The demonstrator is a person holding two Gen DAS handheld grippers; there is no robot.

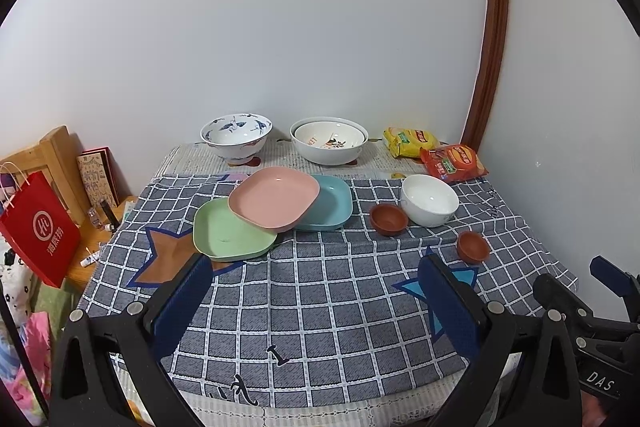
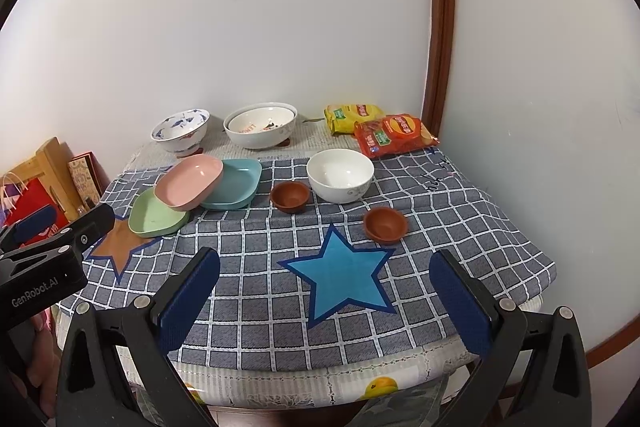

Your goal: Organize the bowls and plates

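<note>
Three square plates lie overlapped on the checked cloth: a pink plate (image 1: 275, 196) rests tilted on a green plate (image 1: 230, 233) and a teal plate (image 1: 330, 205). A white bowl (image 1: 430, 199) and two small brown bowls (image 1: 388, 219) (image 1: 473, 246) stand to their right. At the back stand a blue-patterned bowl (image 1: 236, 137) and two nested white bowls (image 1: 329, 139). My left gripper (image 1: 316, 269) is open and empty, near the table's front. My right gripper (image 2: 325, 267) is open and empty, above the blue star (image 2: 340, 273), short of the near brown bowl (image 2: 385, 223).
Two snack bags, yellow (image 1: 410, 141) and red (image 1: 454, 163), lie at the back right corner. A wall runs close along the table's right side. A red paper bag (image 1: 38, 227) and a wooden stand (image 1: 52, 155) sit left of the table.
</note>
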